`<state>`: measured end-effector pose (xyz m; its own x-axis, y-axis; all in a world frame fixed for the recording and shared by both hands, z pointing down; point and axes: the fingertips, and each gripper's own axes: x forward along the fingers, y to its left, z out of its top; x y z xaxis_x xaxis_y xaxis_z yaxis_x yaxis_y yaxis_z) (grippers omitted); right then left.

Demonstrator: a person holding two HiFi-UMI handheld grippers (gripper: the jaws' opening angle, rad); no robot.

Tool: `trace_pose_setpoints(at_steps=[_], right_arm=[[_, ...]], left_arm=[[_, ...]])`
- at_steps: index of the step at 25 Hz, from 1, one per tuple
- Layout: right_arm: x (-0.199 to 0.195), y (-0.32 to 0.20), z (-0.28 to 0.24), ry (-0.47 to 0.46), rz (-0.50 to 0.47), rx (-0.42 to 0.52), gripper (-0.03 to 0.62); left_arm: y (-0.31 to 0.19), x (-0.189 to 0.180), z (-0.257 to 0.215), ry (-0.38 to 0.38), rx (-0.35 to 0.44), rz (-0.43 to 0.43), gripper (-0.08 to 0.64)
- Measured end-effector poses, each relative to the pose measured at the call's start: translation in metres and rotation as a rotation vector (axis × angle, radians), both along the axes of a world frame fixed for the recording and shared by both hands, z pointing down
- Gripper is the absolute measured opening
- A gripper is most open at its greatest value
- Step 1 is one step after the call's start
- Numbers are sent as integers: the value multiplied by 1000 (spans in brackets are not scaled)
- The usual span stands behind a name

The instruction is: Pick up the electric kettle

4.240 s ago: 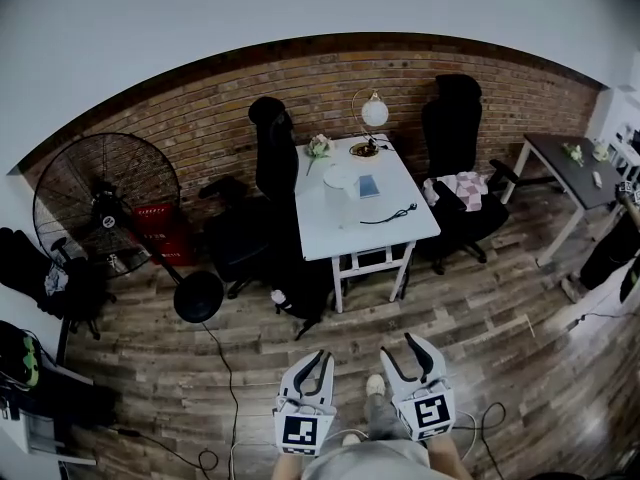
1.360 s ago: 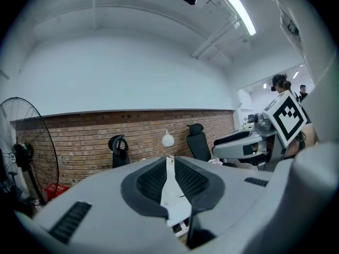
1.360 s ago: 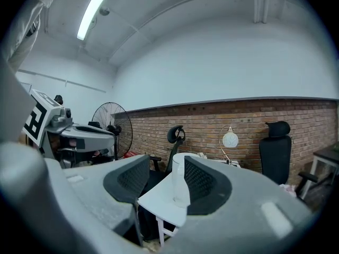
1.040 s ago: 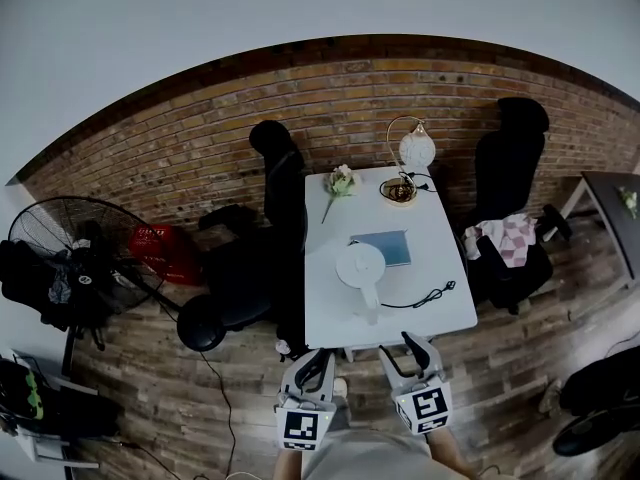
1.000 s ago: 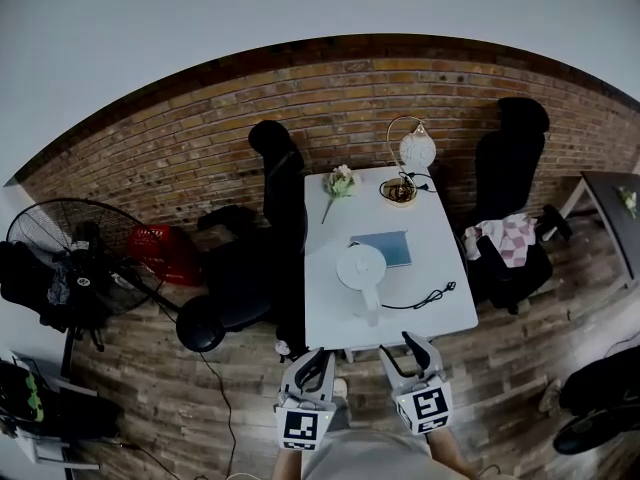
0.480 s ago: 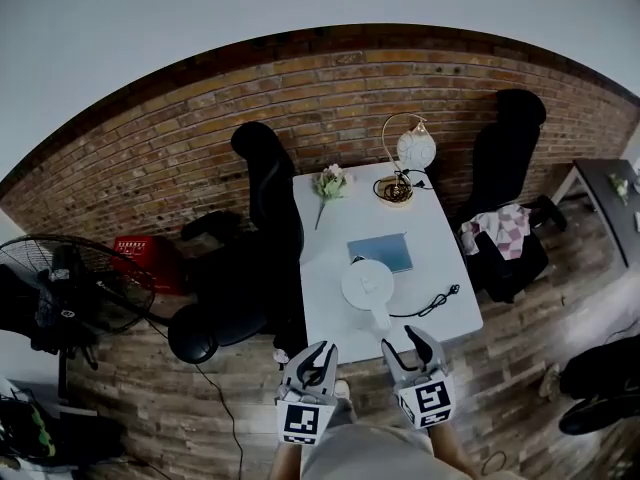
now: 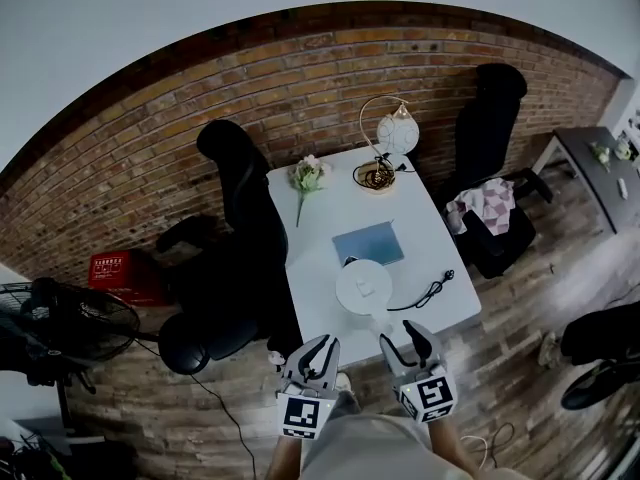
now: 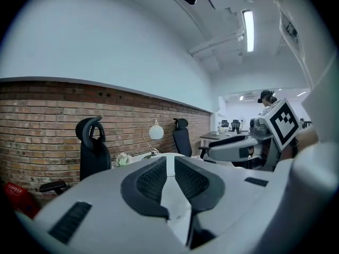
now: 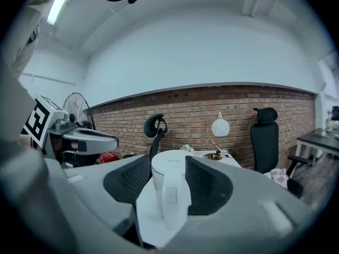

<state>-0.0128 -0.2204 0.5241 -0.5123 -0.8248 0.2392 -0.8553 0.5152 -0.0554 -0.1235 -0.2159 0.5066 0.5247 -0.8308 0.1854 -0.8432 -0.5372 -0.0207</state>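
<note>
Head view: I see electric kettle [image 7: 363, 288] upright on white table [image 7: 330, 218], near front edge, handle toward me. Left gripper [image 7: 322, 346] and right gripper [image 7: 402, 336] hover at that edge, kettle untouched.
Left gripper view: jaws together, nothing between.
Right gripper view: jaws apart, kettle framed between them, ahead, ungripped.

Office. White desk [image 7: 330, 208] w/ lamp [image 7: 396, 133] just ahead of left tongs [image 7: 324, 343] & right tongs [image 7: 400, 334]; swivel chairs [image 7: 232, 168] either side of it; brick wall [image 7: 150, 158] beyond; another desk [image 7: 590, 163] far right of right tongs; floor fan [image 7: 70, 323] well left; strip light [image 8: 248, 29] overhead.
</note>
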Motion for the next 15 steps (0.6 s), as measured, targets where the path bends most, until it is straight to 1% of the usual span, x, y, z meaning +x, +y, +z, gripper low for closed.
trace_pose_setpoints(at_steps=[3,5,8,11,15], right_arm=[[2,-2,11,-1,39,-25,207],[3,-4,17,4,58,-39,207],[2,-7,21,20,72,-49,207],[2,-9,25,20,88,-54,207],[-1,-12,26,-7,95,-40,221]], left_arm=[[-6,2,11,3,-49,29,48],[-10,5,15,0,-50,55,48],[-14,6,22,1,-84,80,48],[-18,9,26,1,-93,108,48],[-23,9,30,5,-97,130,48]])
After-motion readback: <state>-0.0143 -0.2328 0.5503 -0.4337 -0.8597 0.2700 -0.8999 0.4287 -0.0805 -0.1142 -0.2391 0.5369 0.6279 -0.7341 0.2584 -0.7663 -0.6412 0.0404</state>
